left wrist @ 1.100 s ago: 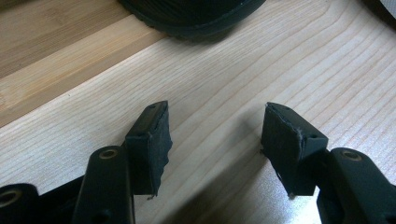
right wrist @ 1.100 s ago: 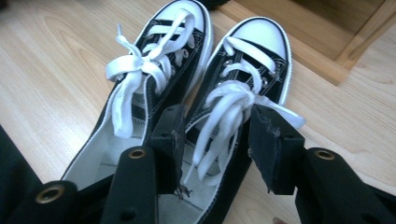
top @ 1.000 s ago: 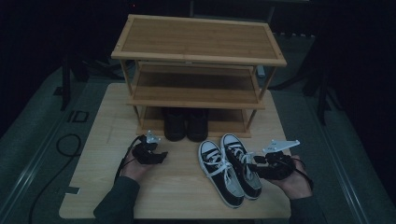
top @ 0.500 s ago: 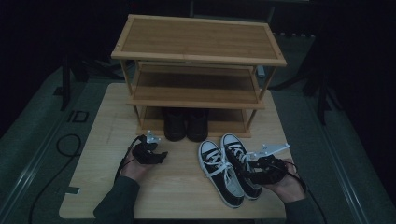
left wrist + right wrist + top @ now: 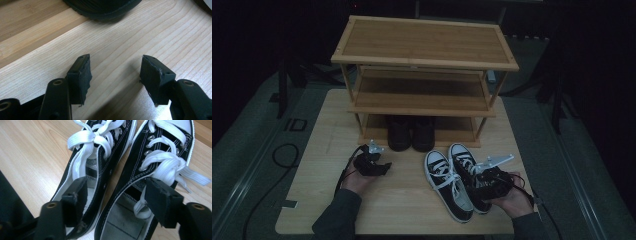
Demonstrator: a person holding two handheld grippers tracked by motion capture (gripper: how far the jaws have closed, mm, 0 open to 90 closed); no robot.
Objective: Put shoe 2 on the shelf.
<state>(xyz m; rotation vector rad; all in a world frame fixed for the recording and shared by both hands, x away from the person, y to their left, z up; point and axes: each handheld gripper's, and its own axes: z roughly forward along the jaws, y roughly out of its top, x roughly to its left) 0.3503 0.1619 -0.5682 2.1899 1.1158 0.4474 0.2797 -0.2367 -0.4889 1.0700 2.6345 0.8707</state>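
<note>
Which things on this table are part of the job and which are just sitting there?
In the job: pair of black sneakers, right gripper with jaws just opening over their inner collars, wooden shoe rack.
Lying about: dark shoes on the bottom shelf, open left gripper, floor cable.

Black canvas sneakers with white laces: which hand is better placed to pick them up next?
Right. The right gripper hangs open over the adjoining collars of the black canvas sneakers, its jaws having just opened. The left gripper is open over bare light wooden table, apart from them.
</note>
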